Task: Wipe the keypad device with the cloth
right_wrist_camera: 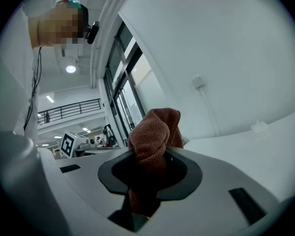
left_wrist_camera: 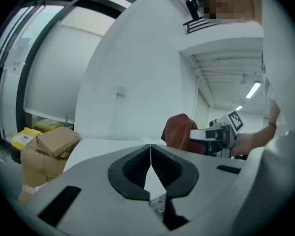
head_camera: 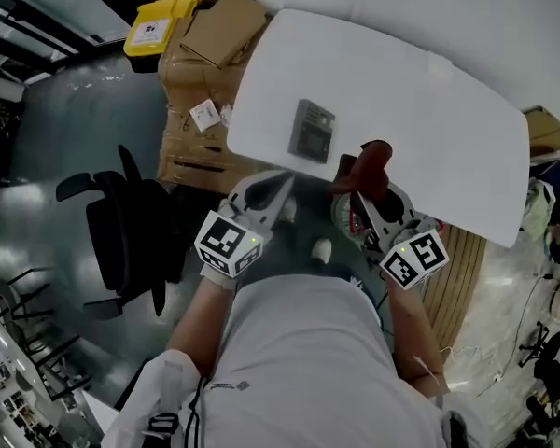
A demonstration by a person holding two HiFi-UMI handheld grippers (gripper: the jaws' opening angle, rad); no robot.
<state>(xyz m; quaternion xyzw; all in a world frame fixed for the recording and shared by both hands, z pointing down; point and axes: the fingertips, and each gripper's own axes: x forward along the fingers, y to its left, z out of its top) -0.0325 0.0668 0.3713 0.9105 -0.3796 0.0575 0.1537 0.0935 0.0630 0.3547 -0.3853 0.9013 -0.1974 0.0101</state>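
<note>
The grey keypad device (head_camera: pixel 312 131) lies flat on the white table (head_camera: pixel 448 129), a little in from its near edge. A brown-red cloth (head_camera: pixel 369 168) is bunched between the jaws of my right gripper (head_camera: pixel 359 187), which is shut on it just off the table's near edge, right of the device. In the right gripper view the cloth (right_wrist_camera: pixel 153 136) sticks up out of the jaws. My left gripper (head_camera: pixel 285 187) is shut and holds nothing, below the near edge of the table, short of the device. From the left gripper view the cloth (left_wrist_camera: pixel 179 132) shows at right.
Cardboard boxes (head_camera: pixel 205 54) and a yellow bin (head_camera: pixel 159 24) stand on the floor left of the table. A black office chair (head_camera: pixel 121 227) is at my left. A slatted wooden pallet (head_camera: pixel 457 269) lies at right.
</note>
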